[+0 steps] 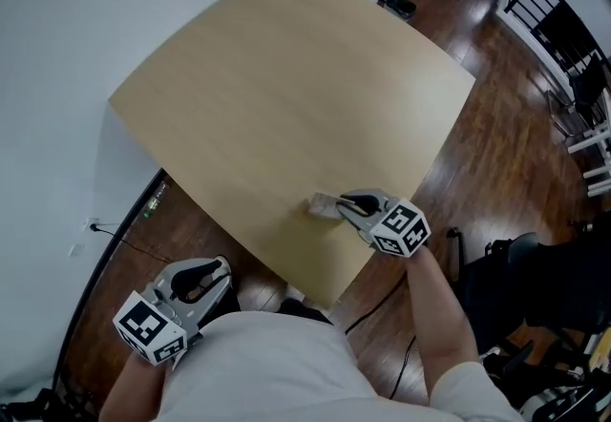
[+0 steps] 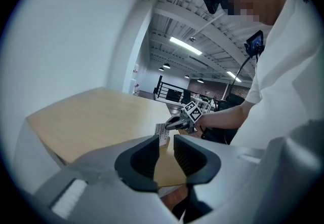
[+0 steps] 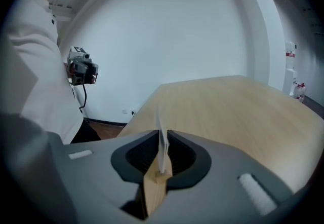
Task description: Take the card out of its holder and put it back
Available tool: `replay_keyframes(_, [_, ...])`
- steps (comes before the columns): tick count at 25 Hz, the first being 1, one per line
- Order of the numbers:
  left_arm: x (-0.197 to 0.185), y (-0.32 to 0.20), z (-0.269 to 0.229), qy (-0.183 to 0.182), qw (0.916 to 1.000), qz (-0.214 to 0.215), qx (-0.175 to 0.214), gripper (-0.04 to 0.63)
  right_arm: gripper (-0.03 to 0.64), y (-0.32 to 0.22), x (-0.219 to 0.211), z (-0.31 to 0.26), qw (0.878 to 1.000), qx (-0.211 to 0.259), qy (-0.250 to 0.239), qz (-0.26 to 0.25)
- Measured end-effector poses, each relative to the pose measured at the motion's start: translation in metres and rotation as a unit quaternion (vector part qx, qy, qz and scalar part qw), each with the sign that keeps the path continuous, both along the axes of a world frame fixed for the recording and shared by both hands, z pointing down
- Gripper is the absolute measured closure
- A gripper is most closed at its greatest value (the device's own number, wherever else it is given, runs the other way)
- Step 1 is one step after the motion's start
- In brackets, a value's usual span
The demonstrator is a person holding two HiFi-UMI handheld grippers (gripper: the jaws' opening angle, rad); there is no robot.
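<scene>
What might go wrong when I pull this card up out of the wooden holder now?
The right gripper is closed on the card, but the left gripper hangs off the table. Nothing steadies the holder, so it may lift along with the card. The holder also stands near the table's near edge, so a sideways tug might drag it off.

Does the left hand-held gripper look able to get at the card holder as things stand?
Probably yes: the left hand-held gripper is empty, and only bare table lies between it and the holder, though the right hand-held gripper straddles it.
</scene>
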State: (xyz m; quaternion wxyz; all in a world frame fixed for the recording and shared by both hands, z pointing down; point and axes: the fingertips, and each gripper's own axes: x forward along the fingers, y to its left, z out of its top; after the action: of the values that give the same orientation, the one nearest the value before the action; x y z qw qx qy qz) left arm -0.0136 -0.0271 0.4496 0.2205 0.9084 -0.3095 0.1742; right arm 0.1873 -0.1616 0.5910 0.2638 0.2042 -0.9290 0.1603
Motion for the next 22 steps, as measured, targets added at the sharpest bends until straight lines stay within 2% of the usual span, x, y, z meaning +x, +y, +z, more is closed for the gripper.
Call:
replay_keyframes(6, [-0.002, -0.003, 0.003, 0.0, 1.0, -0.003, 0.0, 0.5, 0.595, 0.002, -0.006, -0.001, 1.0, 0.001, -0.009, -0.01])
replay_keyframes(14, [-0.007, -0.006, 0.001, 0.002, 1.0, 0.003, 0.004, 0.5, 0.595, 0.001, -0.005, -0.017, 1.0, 0.012, -0.013, 0.007])
replay_keyframes(22, [-0.019, -0.008, 0.001, 0.016, 0.9995, 0.027, 0.01, 0.5, 0.595, -0.002, -0.005, -0.056, 0.998, 0.05, -0.004, 0.03])
